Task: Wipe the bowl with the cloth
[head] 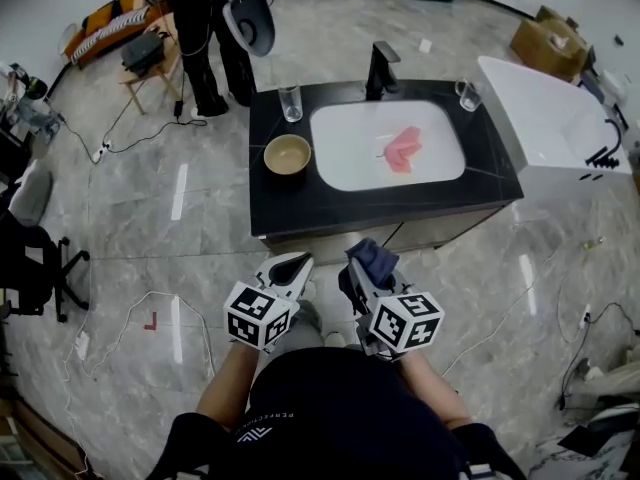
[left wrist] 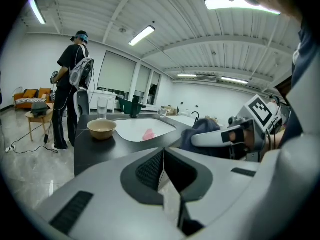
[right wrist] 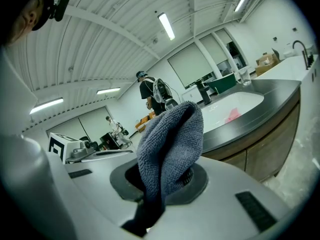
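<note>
1. Between the fingers of the right gripper (right wrist: 160, 186): the grey-blue cloth (right wrist: 170, 139), pinched tight at its lower fold, with the bunched top upright above the pads. Shut hard on the fabric, no gap to be seen.
2. Just beside those fingers, to their left: the left gripper (left wrist: 163, 159), fingers pressed flat together, holding nothing.
3. Well ahead of both sets of fingertips, slightly left of the left ones: the tan bowl (head: 287, 154), upright and empty-looking on the black countertop (head: 275, 208), just beside the left edge of the white sink basin (head: 340, 163). Beyond the bowl from the fingers, near it but apart: a drinking glass (head: 290, 101). Farther right, inside the basin: a pink rag (head: 404, 148), seemingly no part of this job.
4. Step in hand, as a judgement: the approach. Cloth secured, bowl unreached, no wiping begun.
5. Needed next: closing the gap to the counter, then lowering the cloth-bearing fingers into the bowl's mouth to press the bunched end against the inner wall. Probably also parting the left fingers to take the rim and steady the bowl.
6. Worth guarding against: a light bowl skating on the smooth top under the first wipe, or a nudge into the glass behind it.
</note>
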{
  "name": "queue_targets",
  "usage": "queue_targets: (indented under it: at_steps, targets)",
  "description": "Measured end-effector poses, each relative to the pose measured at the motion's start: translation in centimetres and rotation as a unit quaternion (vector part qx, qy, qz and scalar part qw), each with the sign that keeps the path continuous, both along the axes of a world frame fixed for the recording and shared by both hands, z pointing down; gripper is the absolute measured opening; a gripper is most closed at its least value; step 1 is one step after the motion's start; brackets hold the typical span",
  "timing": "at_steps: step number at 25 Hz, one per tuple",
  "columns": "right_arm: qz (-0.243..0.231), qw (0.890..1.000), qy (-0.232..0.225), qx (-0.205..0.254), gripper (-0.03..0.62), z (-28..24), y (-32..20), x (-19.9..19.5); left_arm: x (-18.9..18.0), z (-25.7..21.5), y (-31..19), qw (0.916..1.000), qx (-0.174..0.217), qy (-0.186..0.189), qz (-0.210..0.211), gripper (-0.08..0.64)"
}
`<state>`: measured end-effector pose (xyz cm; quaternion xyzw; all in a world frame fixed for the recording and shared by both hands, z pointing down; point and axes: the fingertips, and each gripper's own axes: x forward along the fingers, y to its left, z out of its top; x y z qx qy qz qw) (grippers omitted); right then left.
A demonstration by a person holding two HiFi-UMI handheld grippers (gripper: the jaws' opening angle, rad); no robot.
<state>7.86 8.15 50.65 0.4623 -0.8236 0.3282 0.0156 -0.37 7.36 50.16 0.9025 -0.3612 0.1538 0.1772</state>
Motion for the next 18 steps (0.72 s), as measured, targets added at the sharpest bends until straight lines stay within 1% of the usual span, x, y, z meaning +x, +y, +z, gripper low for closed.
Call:
queue_targets:
  at_steps: [3,6,10,16,18]
  targets:
    - [0.013,1.0,-0.001,0.002,0.058,-0.6,-1.9,-0.1,-0.6,0.0,-2.3,0.9999,0.007,-0.011,0.004,0.01]
    - [0.025,1.0,-0.004,0.008,0.058,-1.4,-4.1,-0.2,-1.0,0.2,-4.6,0.9996,0.009,-0.023,0.017,0.011]
    - [0.033,0.999,-0.005,0.012,0.058,-2.1,-6.9,-0.9,-2.0,0.2,-7.7,0.9994,0.003,-0.023,0.027,0.011]
    - [0.042,0.999,-0.001,0.001,0.058,-1.9,-10.4,-2.3,-3.4,0.5,-11.6,0.9986,0.006,-0.034,0.039,0.011]
    - [0.042,0.999,0.001,-0.001,0.058,-1.9,-11.4,-2.8,-3.9,0.6,-12.7,0.9985,0.001,-0.032,0.044,0.011]
